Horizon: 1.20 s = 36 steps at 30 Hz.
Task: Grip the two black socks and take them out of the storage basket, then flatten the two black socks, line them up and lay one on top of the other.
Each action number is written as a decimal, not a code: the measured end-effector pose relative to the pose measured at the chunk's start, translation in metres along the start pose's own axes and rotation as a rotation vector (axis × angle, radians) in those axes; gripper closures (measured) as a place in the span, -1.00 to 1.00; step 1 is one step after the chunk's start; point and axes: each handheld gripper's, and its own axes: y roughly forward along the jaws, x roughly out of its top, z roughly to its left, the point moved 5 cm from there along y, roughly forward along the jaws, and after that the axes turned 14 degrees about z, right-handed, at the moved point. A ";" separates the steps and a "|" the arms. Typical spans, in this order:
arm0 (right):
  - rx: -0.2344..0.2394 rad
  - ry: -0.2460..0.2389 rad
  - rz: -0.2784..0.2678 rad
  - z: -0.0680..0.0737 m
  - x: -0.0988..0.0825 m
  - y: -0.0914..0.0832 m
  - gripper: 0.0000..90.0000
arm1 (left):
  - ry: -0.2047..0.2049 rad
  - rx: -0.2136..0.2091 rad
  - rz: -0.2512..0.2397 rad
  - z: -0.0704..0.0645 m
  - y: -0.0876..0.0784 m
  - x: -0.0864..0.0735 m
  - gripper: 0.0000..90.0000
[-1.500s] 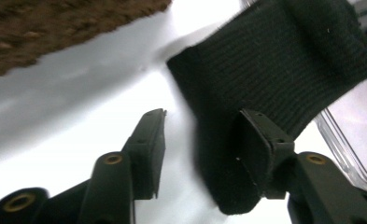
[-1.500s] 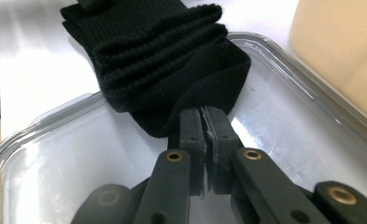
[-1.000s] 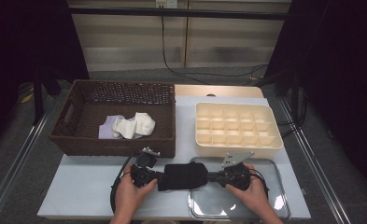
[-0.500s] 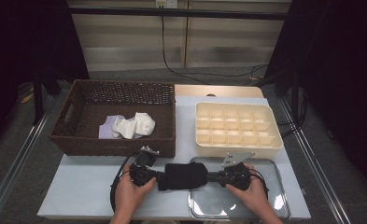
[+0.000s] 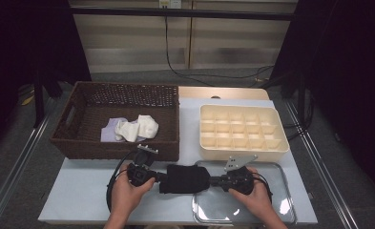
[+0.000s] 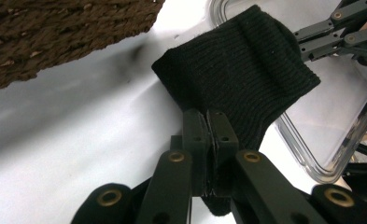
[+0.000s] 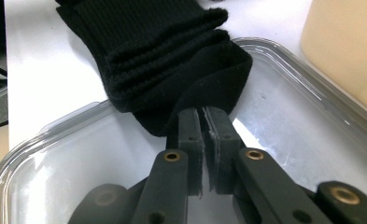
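A black ribbed knitted sock, folded into a thick bundle (image 5: pixel 184 178), lies stretched between the two hand-held tools at the near edge of the white table (image 5: pixel 80 195), its right end reaching over the rim of a clear shallow plastic tray (image 5: pixel 280 210) and its left end on the bare tabletop; the left gripper (image 6: pixel 210 135) has just been closing and now pinches the sock's narrow end, its black jaws pressed together with a fold of knit caught between them, while the right gripper (image 7: pixel 202 122) bites the opposite end in the same way, jaws drawn tight on the layered cuff just above the tray floor; holding both ends at once seems meant to keep the folded layers from springing apart (a grip at one end alone would likely let the bundle flop open), and to carry it level; the cream plastic organiser box with its grid of small compartments (image 5: pixel 242 131) stands just beyond the tray, every cell seemingly bare, which makes it a likely destination for the bundle; the dark brown woven wicker basket (image 5: pixel 75 143) beside it on the left holds a pale crumpled heap of white and lilac socks (image 5: pixel 132 129), probably the stock waiting to be folded.
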 end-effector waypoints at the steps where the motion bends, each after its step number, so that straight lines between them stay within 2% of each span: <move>1: -0.003 -0.006 0.000 -0.001 0.001 0.000 0.88 | -0.002 0.000 0.001 0.001 0.000 0.000 0.95; 3: -0.005 -0.006 0.001 -0.002 0.002 0.000 0.88 | 0.001 -0.001 0.017 0.002 -0.001 -0.002 0.95; 5: 0.000 -0.005 0.003 -0.002 0.002 0.000 0.88 | -0.012 -0.011 0.017 0.003 -0.001 -0.002 0.95; 10: -0.015 -0.004 0.005 -0.004 0.005 -0.004 0.89 | -0.018 -0.005 0.025 0.009 -0.004 -0.004 0.95; 17: -0.006 -0.028 -0.011 0.001 0.024 -0.003 0.89 | -0.024 -0.006 0.051 0.017 -0.011 -0.007 0.95; 20: -0.002 -0.034 -0.009 0.005 0.027 -0.001 0.89 | -0.041 -0.014 0.049 0.017 -0.012 -0.008 0.95; 27: -0.014 -0.043 -0.010 0.006 0.037 -0.003 0.90 | -0.025 -0.013 0.066 0.018 -0.016 -0.009 0.95; 28: -0.012 -0.045 -0.016 0.007 0.040 -0.005 0.90 | -0.036 -0.020 0.056 0.017 -0.015 -0.009 0.95; 29: -0.015 -0.059 -0.017 0.008 0.044 -0.005 0.90 | -0.025 -0.022 0.064 0.019 -0.017 -0.009 0.95; 35: -0.012 -0.102 0.002 0.016 0.065 -0.001 0.90 | -0.041 -0.014 0.068 0.019 -0.018 -0.009 0.95; 36: -0.006 -0.109 -0.003 0.018 0.069 -0.001 0.90 | -0.024 -0.012 0.087 0.020 -0.020 -0.009 0.95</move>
